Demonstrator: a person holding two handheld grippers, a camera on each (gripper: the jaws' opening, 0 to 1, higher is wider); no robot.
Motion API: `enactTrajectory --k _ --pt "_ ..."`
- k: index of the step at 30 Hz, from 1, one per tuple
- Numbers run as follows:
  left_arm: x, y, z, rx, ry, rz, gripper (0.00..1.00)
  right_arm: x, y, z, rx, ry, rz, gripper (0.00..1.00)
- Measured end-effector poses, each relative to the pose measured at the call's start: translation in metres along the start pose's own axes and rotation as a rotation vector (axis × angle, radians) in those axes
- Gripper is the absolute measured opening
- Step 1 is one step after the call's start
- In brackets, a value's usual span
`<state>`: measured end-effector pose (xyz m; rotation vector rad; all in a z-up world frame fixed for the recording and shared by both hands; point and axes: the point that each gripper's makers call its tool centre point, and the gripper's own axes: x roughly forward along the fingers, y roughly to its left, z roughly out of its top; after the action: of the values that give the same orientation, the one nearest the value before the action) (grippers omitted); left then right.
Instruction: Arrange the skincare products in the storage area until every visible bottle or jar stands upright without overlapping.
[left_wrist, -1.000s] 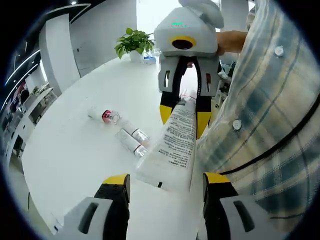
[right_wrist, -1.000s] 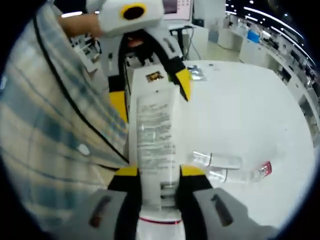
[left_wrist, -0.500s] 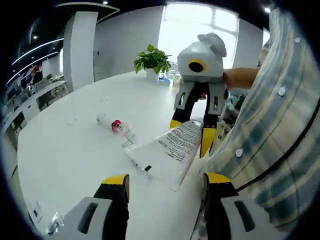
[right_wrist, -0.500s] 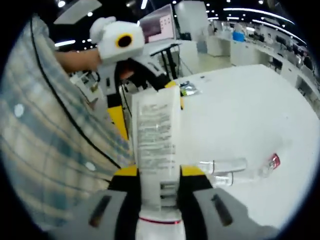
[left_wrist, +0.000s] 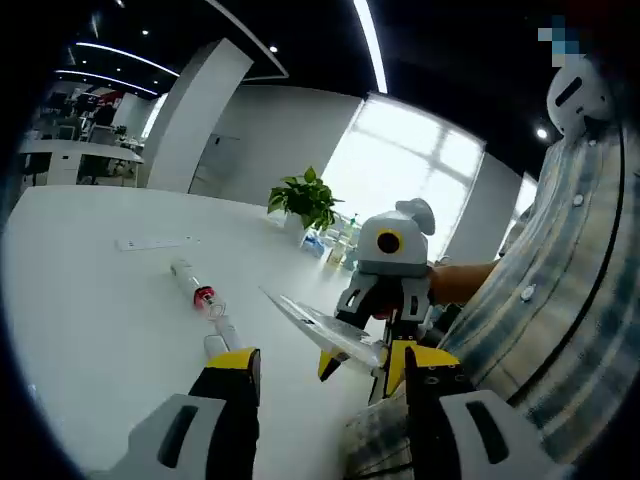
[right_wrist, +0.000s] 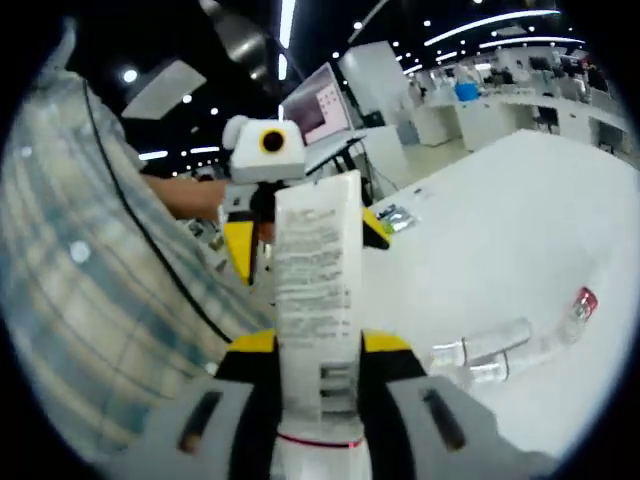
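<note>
We are holding the white tube (right_wrist: 318, 290) in the right gripper (right_wrist: 318, 372), whose jaws are closed tight on its lower body near the cap end, so the tube is rising straight up the right gripper view with its crimped end uppermost. In the left gripper view that same tube (left_wrist: 318, 327) is showing edge-on, raised off the white table (left_wrist: 90, 290) and close to the person's plaid shirt (left_wrist: 560, 300). We are judging the tube to be light and soft-walled, likely to dent or slip if squeezed mid-body, so the stiffer shoulder by the cap seems the best hold. The left gripper (left_wrist: 322, 378) is standing wide open with nothing between its jaws, pointing across at the right one. The clear bottles (right_wrist: 500, 345), one with a red cap (right_wrist: 583, 300), are lying on their sides on the table, close together and well apart from the tube.
</note>
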<state>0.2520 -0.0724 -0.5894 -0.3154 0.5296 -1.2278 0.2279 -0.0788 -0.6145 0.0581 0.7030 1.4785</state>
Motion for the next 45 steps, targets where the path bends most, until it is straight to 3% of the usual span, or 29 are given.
enactTrajectory --k 4,9,14,19,28,33,38,42,45 --pt "0.006 -0.01 0.01 -0.063 -0.075 -0.069 0.57 0.002 0.01 0.013 0.045 -0.105 0.083 0.27" --pt "0.01 -0.017 0.021 -0.097 -0.138 -0.119 0.54 0.007 0.017 0.019 0.083 -0.154 0.157 0.27" --pt "0.01 -0.025 0.026 -0.11 -0.158 -0.162 0.5 0.009 0.024 0.025 0.096 -0.174 0.215 0.28" --pt "0.01 -0.03 0.024 -0.121 -0.155 -0.192 0.4 0.015 0.024 0.025 0.131 -0.177 0.25 0.28" --pt "0.008 -0.025 0.03 -0.173 -0.201 -0.151 0.38 0.022 0.027 0.029 0.175 -0.167 0.298 0.29" --pt "0.011 -0.018 0.032 -0.221 -0.196 -0.118 0.36 0.024 0.024 0.029 0.2 -0.165 0.288 0.3" --pt "0.016 -0.012 0.036 -0.211 -0.181 -0.083 0.35 0.028 0.017 0.03 0.178 -0.146 0.222 0.31" --pt "0.019 -0.002 0.039 -0.215 -0.167 -0.032 0.34 0.029 0.002 0.033 0.149 -0.141 0.113 0.32" --pt "0.021 0.008 0.037 -0.183 -0.114 0.058 0.3 0.029 -0.009 0.033 0.066 -0.122 0.009 0.31"
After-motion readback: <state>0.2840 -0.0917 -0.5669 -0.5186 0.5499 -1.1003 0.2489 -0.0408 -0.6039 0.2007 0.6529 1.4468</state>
